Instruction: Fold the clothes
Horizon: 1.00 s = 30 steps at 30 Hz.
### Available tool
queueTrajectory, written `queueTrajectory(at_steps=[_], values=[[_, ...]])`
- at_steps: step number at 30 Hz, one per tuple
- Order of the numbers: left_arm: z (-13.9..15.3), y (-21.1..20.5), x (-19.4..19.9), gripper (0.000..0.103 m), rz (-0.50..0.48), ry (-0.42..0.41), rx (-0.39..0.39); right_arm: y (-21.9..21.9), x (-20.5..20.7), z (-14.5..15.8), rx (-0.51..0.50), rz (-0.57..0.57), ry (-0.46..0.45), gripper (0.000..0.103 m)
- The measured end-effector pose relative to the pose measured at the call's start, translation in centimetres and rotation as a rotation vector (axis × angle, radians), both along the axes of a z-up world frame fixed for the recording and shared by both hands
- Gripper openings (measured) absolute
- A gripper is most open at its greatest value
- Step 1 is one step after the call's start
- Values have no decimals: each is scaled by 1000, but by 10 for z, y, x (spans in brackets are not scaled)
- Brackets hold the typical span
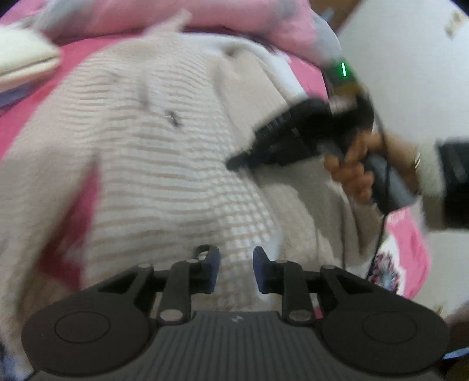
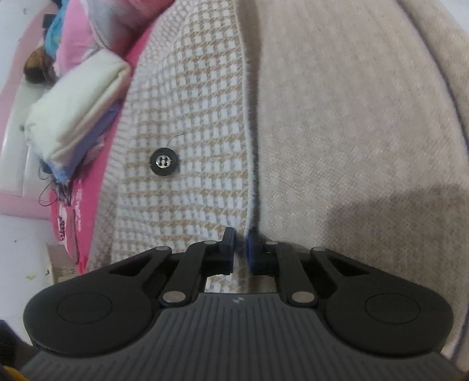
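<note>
A beige-and-white houndstooth coat [image 1: 164, 164] lies spread over a pink bed, blurred in the left wrist view. My left gripper [image 1: 236, 269] hovers over its checked cloth, open, with nothing pinched between the blue pads. In the right wrist view the coat [image 2: 190, 117] shows a black button [image 2: 163, 162] and its plain beige inner side [image 2: 337, 132]. My right gripper [image 2: 241, 246] is shut on the coat's front edge, which runs up between the pads. The left wrist view also shows the right gripper [image 1: 234, 164], held by a hand [image 1: 351, 170], tips down on the coat.
A folded stack of cream and purple cloths [image 2: 79, 105] sits on the pink sheet [image 2: 67, 211] left of the coat. Pink bedding [image 1: 205, 17] is bunched behind the coat. A white wall [image 1: 410, 73] stands at the right.
</note>
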<state>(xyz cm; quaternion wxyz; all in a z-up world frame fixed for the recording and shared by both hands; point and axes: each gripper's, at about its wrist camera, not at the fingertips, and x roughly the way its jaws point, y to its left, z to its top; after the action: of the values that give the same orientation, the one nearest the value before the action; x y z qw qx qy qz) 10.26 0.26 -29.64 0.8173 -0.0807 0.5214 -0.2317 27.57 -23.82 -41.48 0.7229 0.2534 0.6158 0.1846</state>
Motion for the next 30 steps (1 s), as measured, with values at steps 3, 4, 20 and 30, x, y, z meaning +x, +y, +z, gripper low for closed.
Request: queueTrajectory(at_steps=[3, 4, 20, 30], values=[[20, 42, -13, 32, 89, -13, 72, 4, 1, -3, -17, 15, -3, 10], [24, 58, -16, 32, 140, -11, 106, 6, 2, -3, -21, 19, -4, 10], [-68, 93, -9, 33, 276, 15, 559, 5, 19, -7, -119, 59, 52, 13], [-3, 158, 1, 17, 186, -457, 1364, 10, 18, -3, -160, 60, 54, 13]])
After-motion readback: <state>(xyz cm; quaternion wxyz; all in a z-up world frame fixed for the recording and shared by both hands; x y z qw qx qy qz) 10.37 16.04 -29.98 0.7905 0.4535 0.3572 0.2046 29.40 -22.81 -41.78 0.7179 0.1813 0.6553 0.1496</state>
